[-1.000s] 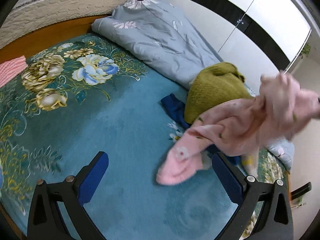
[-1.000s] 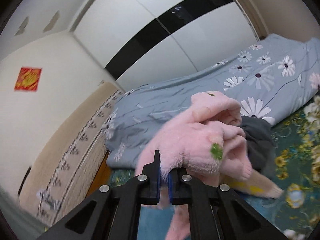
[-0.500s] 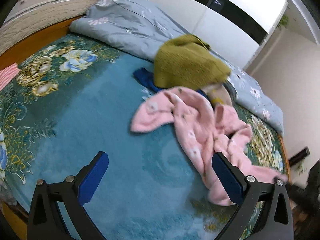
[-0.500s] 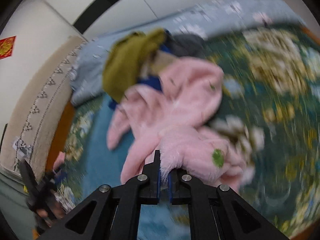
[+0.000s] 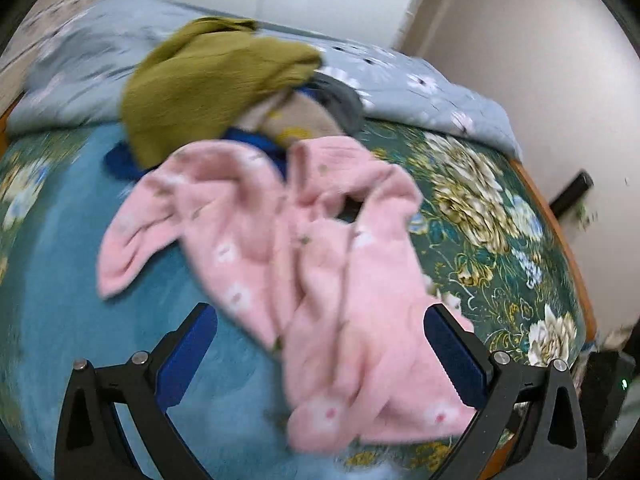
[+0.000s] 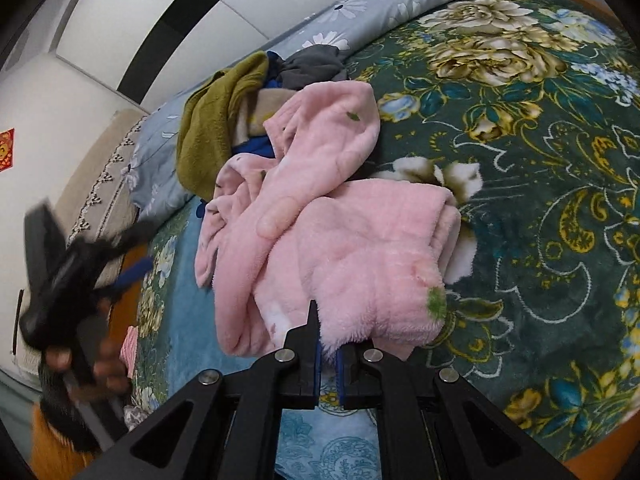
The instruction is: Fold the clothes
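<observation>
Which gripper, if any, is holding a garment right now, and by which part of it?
The right gripper is shut on the pink garment, pinching its fluffy near edge. The left gripper holds nothing: its jaws stand wide open over the cloth.

Both wrist views look steeply down, close, sharing the pink garment [image 5: 320, 264] [image 6: 340, 232].

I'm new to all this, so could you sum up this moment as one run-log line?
task: fold clothes | right gripper: shut on pink garment | left gripper: open, above garment | garment: crumpled on bed, unfolded
</observation>
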The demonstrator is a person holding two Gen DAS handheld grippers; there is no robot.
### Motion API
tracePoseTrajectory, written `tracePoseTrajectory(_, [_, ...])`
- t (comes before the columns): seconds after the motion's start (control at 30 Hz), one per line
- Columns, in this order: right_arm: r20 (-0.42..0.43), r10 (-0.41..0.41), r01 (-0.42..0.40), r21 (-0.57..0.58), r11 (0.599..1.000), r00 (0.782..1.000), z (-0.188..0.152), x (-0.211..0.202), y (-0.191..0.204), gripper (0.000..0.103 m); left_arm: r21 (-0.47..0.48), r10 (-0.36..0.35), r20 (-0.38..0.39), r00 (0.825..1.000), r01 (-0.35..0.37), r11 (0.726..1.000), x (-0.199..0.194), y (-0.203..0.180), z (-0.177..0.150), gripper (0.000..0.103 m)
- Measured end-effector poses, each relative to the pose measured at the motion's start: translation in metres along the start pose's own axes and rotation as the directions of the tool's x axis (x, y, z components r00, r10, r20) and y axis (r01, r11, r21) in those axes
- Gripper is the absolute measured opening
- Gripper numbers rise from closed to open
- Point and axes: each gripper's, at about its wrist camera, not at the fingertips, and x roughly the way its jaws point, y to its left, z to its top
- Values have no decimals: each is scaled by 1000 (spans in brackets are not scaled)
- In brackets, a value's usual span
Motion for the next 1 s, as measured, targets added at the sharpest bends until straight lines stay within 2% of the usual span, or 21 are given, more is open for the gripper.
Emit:
tracePoseTrajectory(0.13, [-11,6,-6,-11,1000,1000,0,3,-3,6,-46,-71,-47,996,69,997,38,-6,27,103])
tracePoseTrajectory(0.23, [-19,17,-17,-6,1000,1000,2,4,-5,6,-50,-73,-79,994,70,996,72,-16,44,103])
tracePoseTrajectory(0.3, [-24,21,-21,3,1000,999,2,5,-6,6,-6,-64,-108,992,64,998,94,-25,50,102])
tracePoseTrajectory(0.43, [-30,24,-24,11,1000,999,5,6,-5,6,50,-57,-161,985,66,997,133,-38,58,89])
tracePoseTrajectory(0.5, [-35,22,-22,13,1000,999,6,8,-5,6,51,-60,-189,980,71,996,149,-39,61,86])
tracePoseTrajectory(0.6, [-41,19,-18,19,1000,999,7,10,-5,6,35,-60,-236,970,70,997,172,-36,65,67])
tracePoseTrajectory(0.63, [-43,17,-16,21,1000,999,7,10,-5,6,29,-74,-253,964,84,996,176,-35,66,55])
tracePoseTrajectory(0.67, [-45,16,-15,22,1000,999,8,10,-6,6,24,-88,-269,959,99,995,181,-34,66,37])
tracePoseTrajectory(0.7, [-47,14,-13,23,1000,999,8,10,-6,6,34,-100,-271,957,113,993,180,-37,66,28])
tracePoseTrajectory(0.73, [-50,11,-9,26,1000,999,8,11,-6,6,43,-111,-273,956,127,991,180,-39,65,12])
tracePoseTrajectory(0.77, [-52,8,-7,28,1000,999,8,12,-7,6,52,-122,-273,954,141,989,179,-41,65,6])
tracePoseTrajectory(0.9, [-56,2,0,33,999,998,7,13,-9,6,86,-160,-226,961,183,979,159,-45,67,4])
tracePoseTrajectory(1.0, [-52,1,1,27,1000,999,7,13,-7,6,66,-164,-174,971,177,982,141,-37,77,3])
